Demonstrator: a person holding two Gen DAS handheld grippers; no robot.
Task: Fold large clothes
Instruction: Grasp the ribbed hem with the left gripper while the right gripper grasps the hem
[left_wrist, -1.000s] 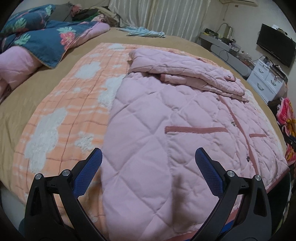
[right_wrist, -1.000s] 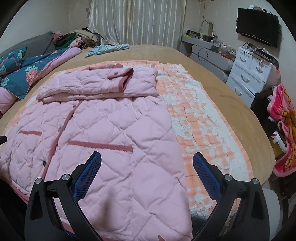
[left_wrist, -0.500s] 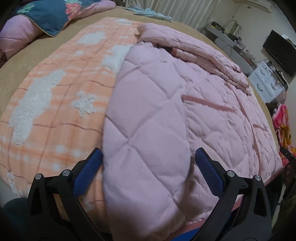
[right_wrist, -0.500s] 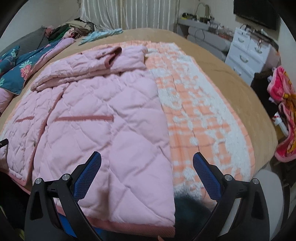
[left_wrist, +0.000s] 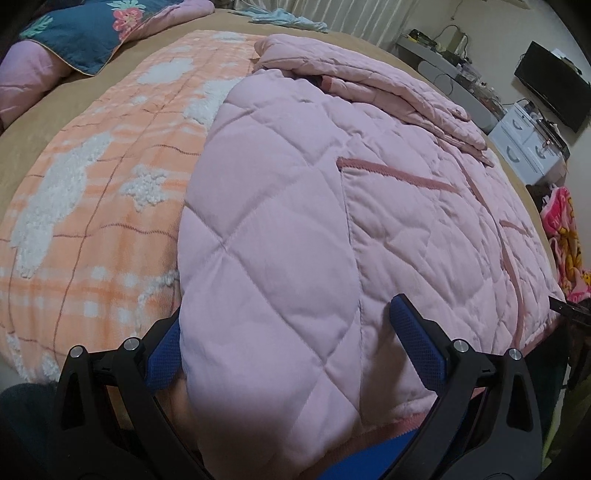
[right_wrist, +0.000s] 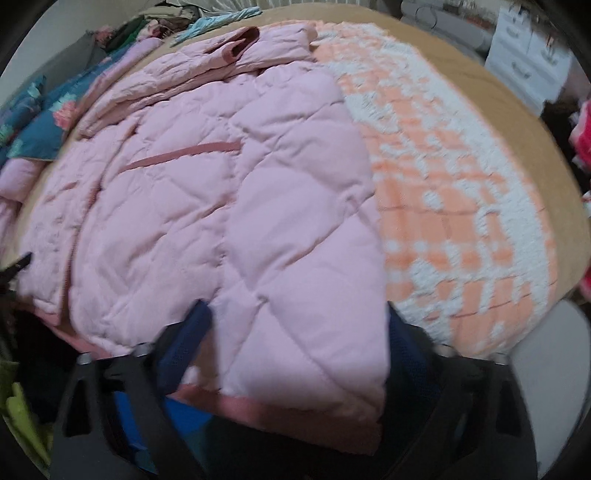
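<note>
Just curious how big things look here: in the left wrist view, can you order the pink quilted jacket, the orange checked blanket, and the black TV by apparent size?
1. pink quilted jacket, though nearness inflates it
2. orange checked blanket
3. black TV, far off

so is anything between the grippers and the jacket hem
Nothing visible. The left gripper straddles the near corner of the pink jacket, with quilted fabric already between its open jaws. The right gripper has just been closing, the jacket's other near corner between its jaws. Only the orange blanket lies underneath.

Both grippers dropped to pink jacket (left_wrist: 295, 229) hem; right gripper (right_wrist: 295, 332) jaws just closing, hem corner between them
</note>
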